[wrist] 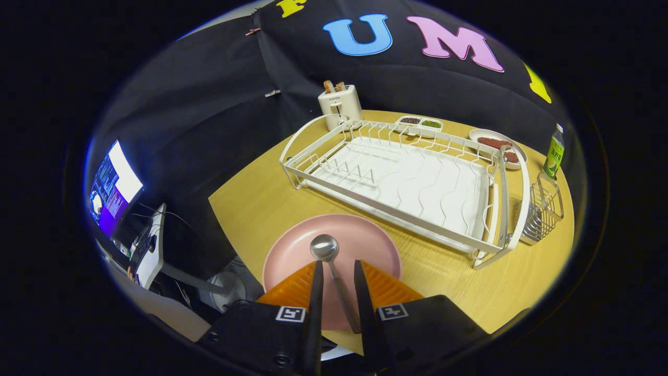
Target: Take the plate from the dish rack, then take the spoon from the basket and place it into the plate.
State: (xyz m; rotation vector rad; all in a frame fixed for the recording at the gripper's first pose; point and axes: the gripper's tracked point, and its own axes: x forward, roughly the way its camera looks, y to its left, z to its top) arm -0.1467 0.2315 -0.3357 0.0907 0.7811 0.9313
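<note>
Between the tool's (pixel 338 271) parted fingers (barely apart) lies the spoon (pixel 330 266).

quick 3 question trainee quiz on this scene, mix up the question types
1. True or false: the spoon lies with its bowl on the pink plate.
2. Which thing stands behind the far corner of the dish rack? A) a kettle B) a toaster C) a pan
3. Fill in: the wire basket hangs on the rack's end nearest the green ______.

Key
1. True. Its handle runs back between the fingers of the gripper, which look slightly apart and not pressing on it.
2. B, the toaster.
3. bottle.
</note>
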